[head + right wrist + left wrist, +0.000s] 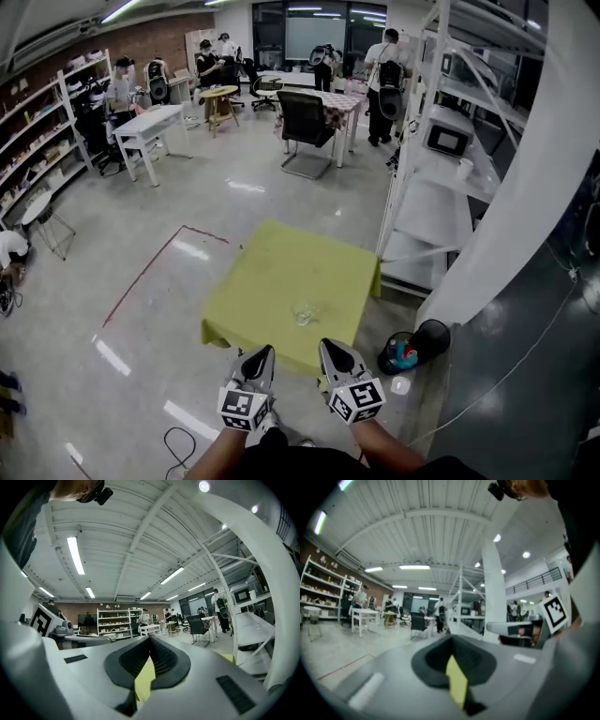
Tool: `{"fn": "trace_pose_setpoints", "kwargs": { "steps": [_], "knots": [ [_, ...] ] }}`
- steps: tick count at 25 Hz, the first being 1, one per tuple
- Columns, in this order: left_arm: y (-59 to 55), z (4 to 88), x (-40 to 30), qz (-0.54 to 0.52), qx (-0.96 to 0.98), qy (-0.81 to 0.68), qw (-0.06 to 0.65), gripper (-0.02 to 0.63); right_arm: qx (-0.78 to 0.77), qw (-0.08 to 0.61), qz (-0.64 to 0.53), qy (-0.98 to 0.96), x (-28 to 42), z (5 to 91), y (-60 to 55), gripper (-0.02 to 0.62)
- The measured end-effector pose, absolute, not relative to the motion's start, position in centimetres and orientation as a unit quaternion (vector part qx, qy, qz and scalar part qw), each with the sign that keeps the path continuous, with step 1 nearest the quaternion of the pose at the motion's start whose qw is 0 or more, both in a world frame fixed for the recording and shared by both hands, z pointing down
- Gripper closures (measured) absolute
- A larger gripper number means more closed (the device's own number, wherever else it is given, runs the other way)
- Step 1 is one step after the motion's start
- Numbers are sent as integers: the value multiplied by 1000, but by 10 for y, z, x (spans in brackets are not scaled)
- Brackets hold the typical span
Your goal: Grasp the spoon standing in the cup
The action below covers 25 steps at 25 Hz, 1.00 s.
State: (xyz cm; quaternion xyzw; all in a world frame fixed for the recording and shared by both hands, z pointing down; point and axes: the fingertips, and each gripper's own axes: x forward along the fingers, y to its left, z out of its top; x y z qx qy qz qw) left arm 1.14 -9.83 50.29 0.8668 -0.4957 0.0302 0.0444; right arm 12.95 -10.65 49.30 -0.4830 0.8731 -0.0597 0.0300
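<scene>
A small clear glass cup (305,312) stands on the yellow-green table (281,272), near its front edge. It is too small here to make out a spoon in it. My left gripper (262,353) and right gripper (329,347) hover side by side just short of the table's front edge, both pointing at it, with the cup ahead between them. In the left gripper view the left gripper (452,639) has its jaws together and holds nothing. The right gripper (150,639) looks the same in its own view. Only a sliver of the yellow table shows past each pair of jaws.
A black bin (401,354) with coloured items stands on the floor right of the table. Behind it rise a white shelf rack (441,197) and a thick white column (525,187). A cable (178,439) lies at lower left. Desks, chairs and people fill the far end.
</scene>
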Motion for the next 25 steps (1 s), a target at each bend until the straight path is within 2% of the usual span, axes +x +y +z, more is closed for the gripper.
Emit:
{"fn": "trace_pose_setpoints", "kwargs": {
  "steps": [5,15,25],
  "knots": [
    [-143,490,-11,26,865,-500,27,600,-472,38,-44,880,108,475,-140,588],
    [-206,491,-52,4,866,-499,40,600,-461,49,-48,885,56,458,-207,588],
    [-242,498,-72,-2,882,-469,48,600,-487,6,-55,872,39,482,-239,588]
  ]
}}
